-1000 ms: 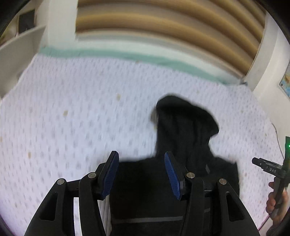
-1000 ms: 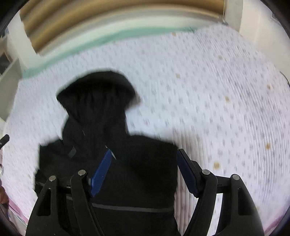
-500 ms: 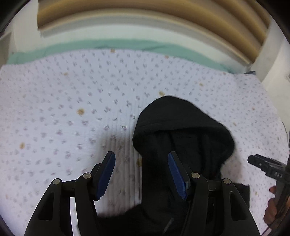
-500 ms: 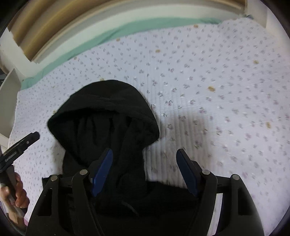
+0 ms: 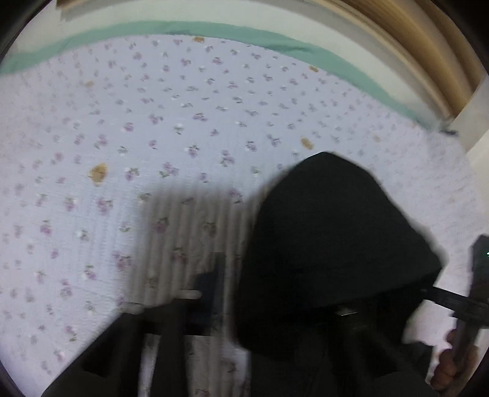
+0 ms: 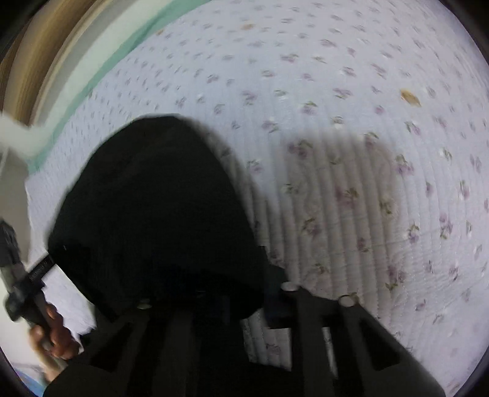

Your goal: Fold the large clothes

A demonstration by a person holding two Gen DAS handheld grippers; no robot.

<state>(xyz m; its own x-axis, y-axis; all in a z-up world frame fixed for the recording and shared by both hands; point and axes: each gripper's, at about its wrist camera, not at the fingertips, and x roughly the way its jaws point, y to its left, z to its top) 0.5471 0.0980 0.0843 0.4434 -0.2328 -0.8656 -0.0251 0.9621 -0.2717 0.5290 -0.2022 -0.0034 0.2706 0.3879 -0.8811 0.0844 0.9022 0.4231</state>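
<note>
A black hooded garment lies on the flowered bedspread; its hood fills the lower right of the left wrist view and the lower left of the right wrist view. My left gripper is low at the hood's left edge; its left finger shows beside the cloth, the right one is lost in the black fabric. My right gripper is at the hood's right edge, its right finger on the bedspread side, its left finger lost against the hood. Both views are blurred.
The white bedspread with purple flowers and brown spots spreads far and wide. A green sheet edge and a wooden slatted headboard lie at the far side. The other hand-held gripper shows at each view's edge.
Both grippers have moved forward and down to the hood, one on each side. The hood now looms much larger in both views.
</note>
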